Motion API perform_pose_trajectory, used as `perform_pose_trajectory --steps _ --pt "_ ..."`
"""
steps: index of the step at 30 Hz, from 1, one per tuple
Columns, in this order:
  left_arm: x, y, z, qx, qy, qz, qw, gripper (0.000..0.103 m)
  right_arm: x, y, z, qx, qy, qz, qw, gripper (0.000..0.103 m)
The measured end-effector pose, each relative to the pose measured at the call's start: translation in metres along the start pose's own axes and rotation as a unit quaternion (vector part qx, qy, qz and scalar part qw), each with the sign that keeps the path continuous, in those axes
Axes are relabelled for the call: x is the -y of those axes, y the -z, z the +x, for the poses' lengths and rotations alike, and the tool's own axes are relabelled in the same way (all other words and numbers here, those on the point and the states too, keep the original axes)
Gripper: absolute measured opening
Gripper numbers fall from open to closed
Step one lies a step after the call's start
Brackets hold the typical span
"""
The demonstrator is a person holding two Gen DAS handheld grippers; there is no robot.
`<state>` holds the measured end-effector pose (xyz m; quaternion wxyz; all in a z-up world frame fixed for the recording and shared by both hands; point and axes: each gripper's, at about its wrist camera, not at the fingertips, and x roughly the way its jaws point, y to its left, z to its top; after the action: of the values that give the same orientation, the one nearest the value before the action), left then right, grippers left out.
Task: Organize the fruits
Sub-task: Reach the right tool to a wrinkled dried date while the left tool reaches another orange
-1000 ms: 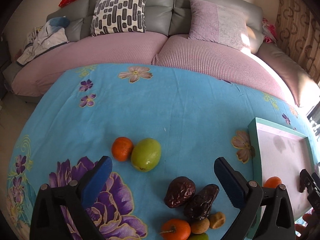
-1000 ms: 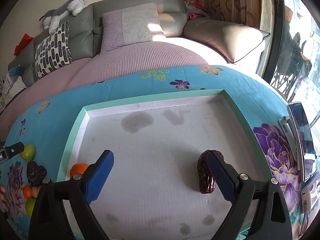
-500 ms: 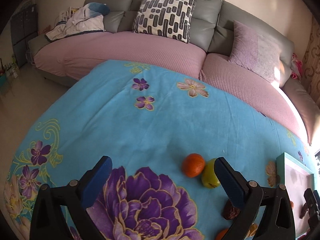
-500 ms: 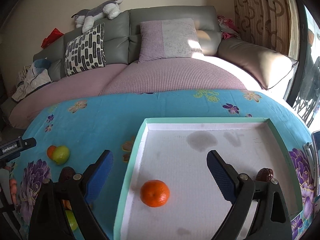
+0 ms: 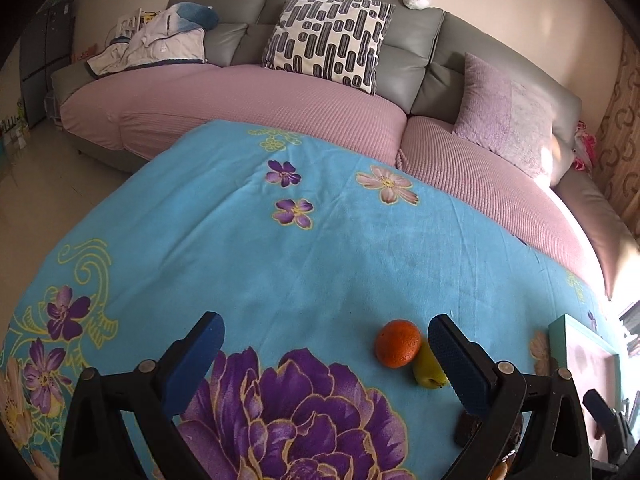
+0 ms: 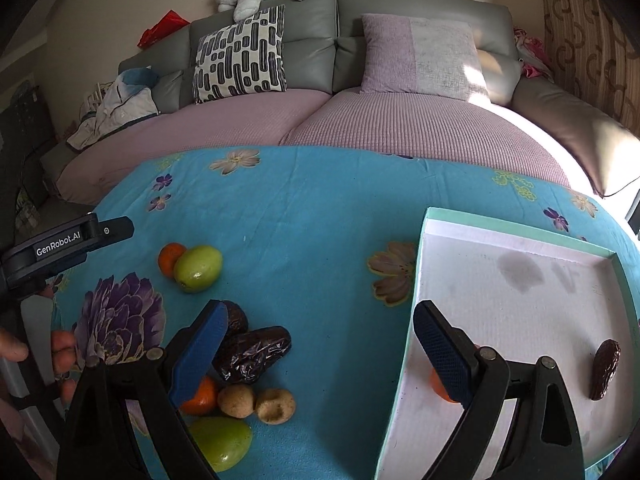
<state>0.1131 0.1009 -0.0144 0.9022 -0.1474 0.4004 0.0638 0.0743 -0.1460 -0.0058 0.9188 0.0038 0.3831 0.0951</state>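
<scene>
A teal-rimmed white tray (image 6: 424, 264) lies on the blue floral cloth at the right, holding a dark date (image 6: 605, 368) and an orange (image 6: 439, 388) half hidden by my right finger. My right gripper (image 6: 320, 344) is open above the cloth, between the tray and a fruit pile: two dates (image 6: 254, 354), two small brown fruits (image 6: 236, 400), an orange (image 6: 200, 398) and a green fruit (image 6: 222, 442). Farther left sit an orange (image 6: 170, 258) and a green fruit (image 6: 198, 268). My left gripper (image 5: 326, 360) is open and empty, left of that orange (image 5: 397, 343) and green fruit (image 5: 428, 372).
A grey and pink sofa (image 5: 280, 120) with cushions curves behind the table. The tray's corner (image 5: 560, 332) shows at the far right of the left wrist view. A hand (image 6: 60, 356) grips the left tool at the left edge of the right wrist view.
My right gripper has swung left, from over the tray to the cloth beside the fruit pile. My left gripper has also turned left, so the orange and green fruit now sit by its right finger.
</scene>
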Motion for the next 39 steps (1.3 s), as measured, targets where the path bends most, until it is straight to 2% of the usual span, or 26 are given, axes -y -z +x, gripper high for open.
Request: perform_pose_trajectory --steps 11,15,17,18,20,21,23,26,28,30,33,39 --pt "0.015 0.002 0.016 -0.030 0.016 0.024 0.9991 0.103 -0.018 0.011 0.013 -0.035 -0.025 -0.028 0.999 0.093" --pt "0.020 0.003 0.025 -0.041 0.018 0.031 0.9985 0.102 -0.024 0.015 0.018 -0.046 -0.030 -0.039 0.998 0.086" --pt "0.023 0.004 0.028 -0.046 0.017 0.035 0.9982 0.101 -0.025 0.016 0.021 -0.053 -0.032 -0.040 0.997 0.086" --pt "0.024 0.004 0.030 -0.049 0.017 0.037 0.9980 0.098 -0.025 0.018 0.023 -0.056 -0.033 -0.041 0.997 0.084" --pt "0.027 0.006 0.034 -0.057 0.022 0.039 0.9974 0.088 -0.026 0.019 0.026 -0.062 -0.040 -0.042 0.996 0.074" --pt "0.027 0.007 0.037 -0.062 0.024 0.038 0.9970 0.084 -0.027 0.020 0.027 -0.064 -0.046 -0.040 0.996 0.073" --pt "0.027 0.008 0.039 -0.065 0.036 0.031 0.9968 0.083 -0.028 0.021 0.029 -0.067 -0.050 -0.040 0.996 0.073" --pt "0.028 0.007 0.040 -0.068 0.045 0.029 0.9963 0.071 -0.030 0.023 0.033 -0.074 -0.071 -0.037 0.994 0.064" --pt "0.029 0.007 0.040 -0.070 0.052 0.025 0.9959 0.070 -0.032 0.023 0.034 -0.074 -0.076 -0.037 0.994 0.061" --pt "0.028 0.007 0.040 -0.073 0.068 0.018 0.9948 0.058 -0.034 0.023 0.035 -0.073 -0.078 -0.041 0.993 0.058" --pt "0.026 0.007 0.041 -0.079 0.090 0.004 0.9928 0.048 -0.035 0.023 0.036 -0.072 -0.082 -0.041 0.993 0.055" --pt "0.020 0.007 0.042 -0.086 0.101 -0.020 0.9909 0.045 -0.036 0.023 0.036 -0.068 -0.083 -0.041 0.993 0.055"
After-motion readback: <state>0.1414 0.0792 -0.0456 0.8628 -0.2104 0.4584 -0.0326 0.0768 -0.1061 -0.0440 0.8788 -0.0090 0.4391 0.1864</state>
